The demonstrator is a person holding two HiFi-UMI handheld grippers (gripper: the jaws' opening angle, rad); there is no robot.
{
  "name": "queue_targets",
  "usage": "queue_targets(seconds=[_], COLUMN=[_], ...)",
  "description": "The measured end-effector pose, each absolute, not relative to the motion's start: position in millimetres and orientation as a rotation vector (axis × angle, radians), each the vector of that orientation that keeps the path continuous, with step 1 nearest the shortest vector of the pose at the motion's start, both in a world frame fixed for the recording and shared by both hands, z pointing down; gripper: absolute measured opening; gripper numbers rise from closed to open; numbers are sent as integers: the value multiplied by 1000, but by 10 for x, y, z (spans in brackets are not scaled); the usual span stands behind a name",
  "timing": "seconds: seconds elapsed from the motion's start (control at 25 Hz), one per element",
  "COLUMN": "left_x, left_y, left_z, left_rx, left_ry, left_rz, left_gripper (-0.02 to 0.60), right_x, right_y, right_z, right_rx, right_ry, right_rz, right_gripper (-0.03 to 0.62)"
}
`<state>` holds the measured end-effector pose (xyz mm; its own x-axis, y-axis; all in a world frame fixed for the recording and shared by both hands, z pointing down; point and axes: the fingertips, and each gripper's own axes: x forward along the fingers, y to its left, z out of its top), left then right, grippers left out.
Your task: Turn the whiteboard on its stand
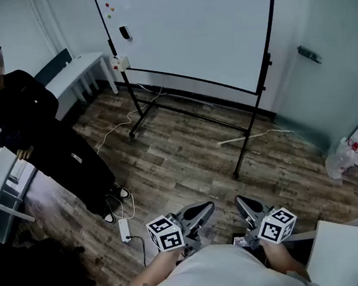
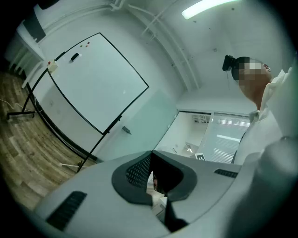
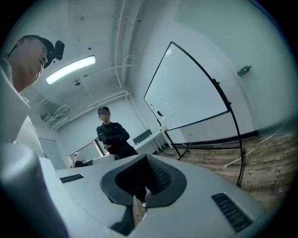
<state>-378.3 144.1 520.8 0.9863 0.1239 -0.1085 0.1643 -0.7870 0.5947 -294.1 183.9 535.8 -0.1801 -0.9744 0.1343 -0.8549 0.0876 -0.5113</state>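
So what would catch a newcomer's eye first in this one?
The big white whiteboard on a black stand fills the head view's top centre. A person in black clothes stands at its left. The left tool and right tool sit shut at the bottom.

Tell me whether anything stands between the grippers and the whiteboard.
Nothing visible does. Bare wooden floor lies between the left gripper, the right gripper and the whiteboard. The person in black stands off to the left, clear of that path.

One whiteboard, one eraser, one bystander, one power strip, two grippers: left gripper, right gripper.
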Motion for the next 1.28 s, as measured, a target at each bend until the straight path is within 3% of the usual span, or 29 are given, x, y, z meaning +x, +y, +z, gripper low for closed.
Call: queue_targets(seconds=[1.28], left_x=[-3652], left_y=[1608], left_z=[5155], left_rx=[2494], left_ry=[207], left_rz=[-83], left_gripper=[8], right_x=[-2771], right_y=[2000], right_z=[5258], right_rx=[-1942], right_ry=[2161], right_rz=[-604], right_gripper=[28])
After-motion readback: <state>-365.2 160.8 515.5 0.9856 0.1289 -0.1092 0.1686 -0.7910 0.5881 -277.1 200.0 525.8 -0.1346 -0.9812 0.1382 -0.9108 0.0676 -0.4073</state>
